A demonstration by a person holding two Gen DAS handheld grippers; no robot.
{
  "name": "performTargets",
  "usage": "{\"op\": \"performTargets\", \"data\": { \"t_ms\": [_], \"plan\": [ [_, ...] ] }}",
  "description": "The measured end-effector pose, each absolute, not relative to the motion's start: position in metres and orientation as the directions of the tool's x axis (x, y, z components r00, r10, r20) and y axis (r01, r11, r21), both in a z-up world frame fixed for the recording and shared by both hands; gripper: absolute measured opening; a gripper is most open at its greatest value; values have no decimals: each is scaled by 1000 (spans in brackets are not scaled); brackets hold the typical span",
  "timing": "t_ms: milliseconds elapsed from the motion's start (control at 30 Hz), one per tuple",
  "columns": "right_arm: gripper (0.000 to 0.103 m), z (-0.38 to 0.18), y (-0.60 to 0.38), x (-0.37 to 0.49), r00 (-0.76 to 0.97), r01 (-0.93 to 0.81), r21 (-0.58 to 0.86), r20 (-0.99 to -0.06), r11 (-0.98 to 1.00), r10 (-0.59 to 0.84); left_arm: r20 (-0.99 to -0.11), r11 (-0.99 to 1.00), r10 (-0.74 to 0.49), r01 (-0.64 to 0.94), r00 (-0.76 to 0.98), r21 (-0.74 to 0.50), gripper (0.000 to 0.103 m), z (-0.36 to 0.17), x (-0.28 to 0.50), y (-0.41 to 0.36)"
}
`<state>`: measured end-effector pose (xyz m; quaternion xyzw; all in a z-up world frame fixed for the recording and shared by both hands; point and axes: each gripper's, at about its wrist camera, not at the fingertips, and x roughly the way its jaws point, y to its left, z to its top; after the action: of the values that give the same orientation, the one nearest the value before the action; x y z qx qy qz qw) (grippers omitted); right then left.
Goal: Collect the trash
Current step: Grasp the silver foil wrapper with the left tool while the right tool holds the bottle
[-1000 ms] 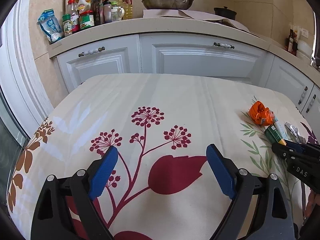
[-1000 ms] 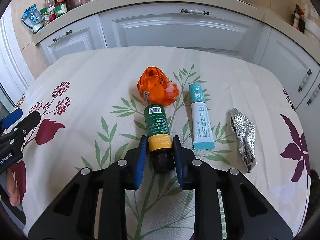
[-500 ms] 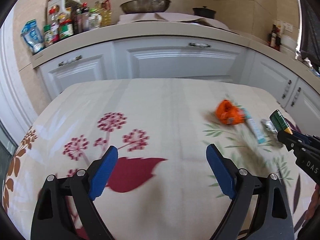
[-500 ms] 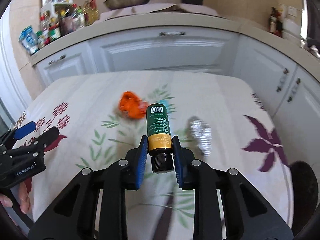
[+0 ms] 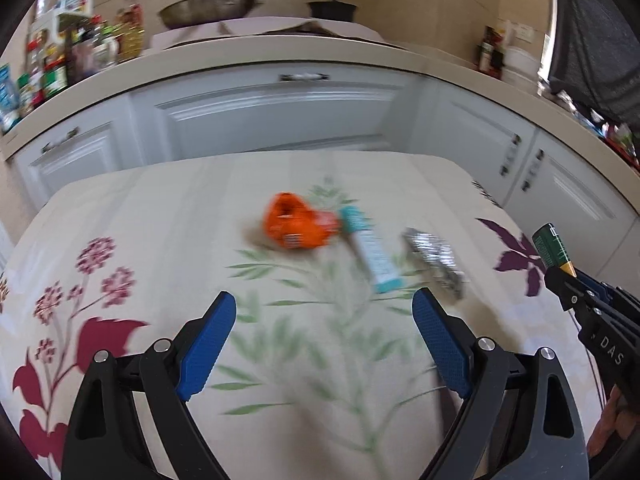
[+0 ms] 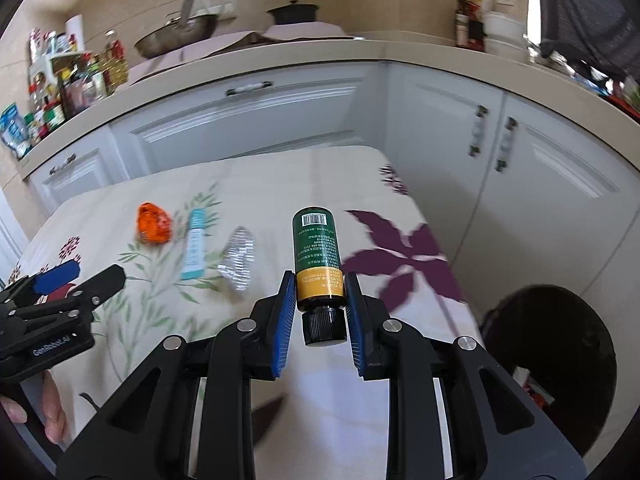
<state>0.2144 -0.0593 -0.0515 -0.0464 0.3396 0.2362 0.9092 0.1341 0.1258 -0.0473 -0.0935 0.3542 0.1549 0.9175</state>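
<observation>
My right gripper (image 6: 319,284) is shut on a small green bottle (image 6: 317,248) with a yellow band and black cap, held in the air over the table's right side. The bottle also shows at the right edge of the left wrist view (image 5: 554,246). My left gripper (image 5: 324,314) is open and empty above the floral tablecloth. Ahead of it lie a crumpled orange wrapper (image 5: 294,227), a teal-and-white sachet (image 5: 372,254) and a crumpled foil wrapper (image 5: 434,258). The same three show in the right wrist view: orange wrapper (image 6: 154,223), sachet (image 6: 194,245), foil (image 6: 239,258).
A black bin (image 6: 560,344) stands on the floor right of the table (image 6: 280,184). White cabinets (image 5: 280,112) and a counter with a pan (image 5: 208,2), a pot and bottles (image 5: 60,60) run behind and to the right.
My right gripper has lifted the green bottle off the table and swung right toward the bin. My left gripper has moved right, so the trash now lies ahead of it.
</observation>
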Motion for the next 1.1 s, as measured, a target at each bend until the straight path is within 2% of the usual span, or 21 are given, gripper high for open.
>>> {"op": "performTargets", "data": {
  "t_ms": [400, 567, 600, 667, 867, 967, 1100],
  "plan": [
    [24, -62, -130, 229, 674, -385, 145, -630, 911, 386, -696, 959, 219, -282, 684, 25, 87, -56, 191, 58],
    [24, -67, -151, 233, 676, -364, 166, -629, 916, 383, -745, 955, 214, -295, 631, 25, 86, -70, 214, 56],
    [24, -67, -154, 234, 676, -362, 172, -629, 916, 385, -752, 954, 209, -298, 625, 17, 73, -72, 215, 56],
    [24, -68, -161, 236, 671, -359, 194, -625, 913, 397, -769, 956, 205, -294, 606, 23, 60, -77, 220, 55],
    [24, -68, -167, 237, 669, -362, 203, -623, 910, 405, -779, 959, 206, -281, 592, 40, 38, -80, 227, 50],
    [24, -68, -165, 235, 669, -369, 195, -623, 909, 405, -777, 959, 216, -280, 592, 54, 21, -79, 227, 48],
    [24, -68, -165, 235, 670, -370, 194, -622, 908, 406, -774, 960, 212, -277, 597, 49, 20, -79, 227, 48]
  ]
}}
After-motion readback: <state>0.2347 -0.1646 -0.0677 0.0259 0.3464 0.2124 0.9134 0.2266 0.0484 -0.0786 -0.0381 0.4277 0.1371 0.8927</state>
